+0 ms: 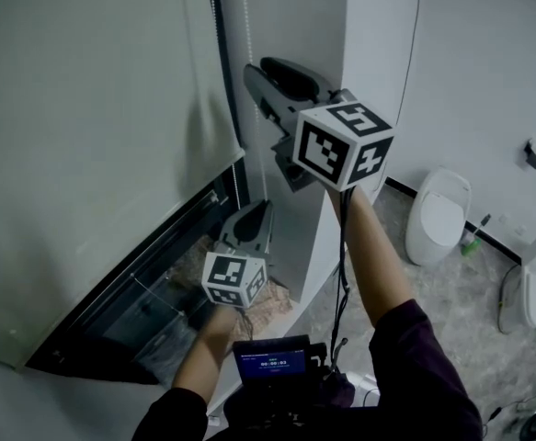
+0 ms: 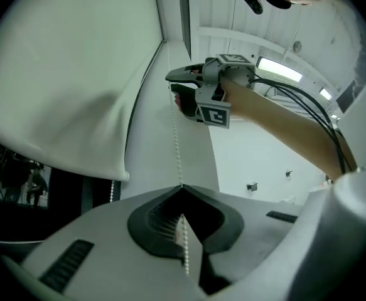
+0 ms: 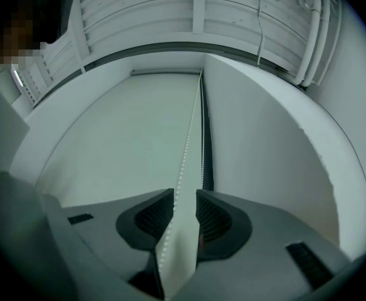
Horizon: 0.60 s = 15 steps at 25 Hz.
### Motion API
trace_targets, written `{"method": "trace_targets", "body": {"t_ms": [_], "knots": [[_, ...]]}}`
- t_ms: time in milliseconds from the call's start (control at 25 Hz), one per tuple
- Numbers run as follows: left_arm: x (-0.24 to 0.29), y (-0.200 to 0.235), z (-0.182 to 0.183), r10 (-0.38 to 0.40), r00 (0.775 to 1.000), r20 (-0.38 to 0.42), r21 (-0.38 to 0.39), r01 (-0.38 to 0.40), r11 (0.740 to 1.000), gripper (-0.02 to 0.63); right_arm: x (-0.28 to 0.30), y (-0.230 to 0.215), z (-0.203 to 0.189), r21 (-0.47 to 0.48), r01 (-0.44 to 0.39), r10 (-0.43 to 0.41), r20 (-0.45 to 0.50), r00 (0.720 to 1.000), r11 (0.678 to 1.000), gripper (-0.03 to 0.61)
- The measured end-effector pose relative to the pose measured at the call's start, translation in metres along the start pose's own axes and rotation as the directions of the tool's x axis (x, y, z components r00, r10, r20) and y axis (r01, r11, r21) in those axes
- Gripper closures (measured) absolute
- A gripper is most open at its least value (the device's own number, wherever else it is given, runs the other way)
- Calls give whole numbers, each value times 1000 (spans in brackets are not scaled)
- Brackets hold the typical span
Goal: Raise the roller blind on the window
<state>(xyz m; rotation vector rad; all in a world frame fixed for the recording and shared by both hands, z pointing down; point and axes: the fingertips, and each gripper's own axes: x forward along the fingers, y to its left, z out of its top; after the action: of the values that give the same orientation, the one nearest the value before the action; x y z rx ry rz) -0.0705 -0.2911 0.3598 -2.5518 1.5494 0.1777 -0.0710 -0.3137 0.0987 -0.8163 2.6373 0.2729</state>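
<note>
The white roller blind [image 1: 93, 127] hangs over the upper window, its bottom bar [image 2: 57, 162] above the dark glass [image 1: 157, 288]. A white bead chain [image 1: 245, 26] runs down the frame beside it. My left gripper [image 1: 262, 209] is the lower one, and its jaws [image 2: 181, 188] are shut on the chain [image 2: 175, 143], which goes taut upward from the tips. My right gripper [image 1: 254, 76] is higher on the same chain. Its jaws [image 3: 184, 205] stand open, with the chain [image 3: 177, 187] passing loose between the pads, nearer the left one.
A white wall column [image 1: 295, 26] stands just right of the chain. A toilet [image 1: 438, 214], a brush [image 1: 474, 235] and another white fixture [image 1: 530, 292] sit on the speckled floor at right. A small screen device [image 1: 272, 361] hangs at the person's chest.
</note>
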Motion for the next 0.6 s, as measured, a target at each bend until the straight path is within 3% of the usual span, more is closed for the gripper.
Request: {"method": "trace_targets", "body": {"t_ms": [40,80,240,320,520,600], "knots": [[1,-1,0,-5,1000,-2,3,5,1000,603,1,2,0,-17,3,-3,-2,1000,1000,468],[1,-1,0,-9,1000,-5,0,9,1000,603,2,4,0,-31,5,-5,-3,1000,1000,555],[-3,-1,3,-17,1000,6,-16,17,1000,601,-1,10,2,-66,12,-10,30,1000,998,565],[-8,3,19,-11,998,55,-16,12,1000,600,-7,13,6,-103,22,-16,63,998,994,566],[-10,31,131,12,962,273,-41,-1,999,595,-24,19,-1,-144,33,-21,81,996,989,566],[-5,36,177,-13,946,325,-30,24,999,521,-31,22,-23,-190,38,-32,38,999,981,566]]}}
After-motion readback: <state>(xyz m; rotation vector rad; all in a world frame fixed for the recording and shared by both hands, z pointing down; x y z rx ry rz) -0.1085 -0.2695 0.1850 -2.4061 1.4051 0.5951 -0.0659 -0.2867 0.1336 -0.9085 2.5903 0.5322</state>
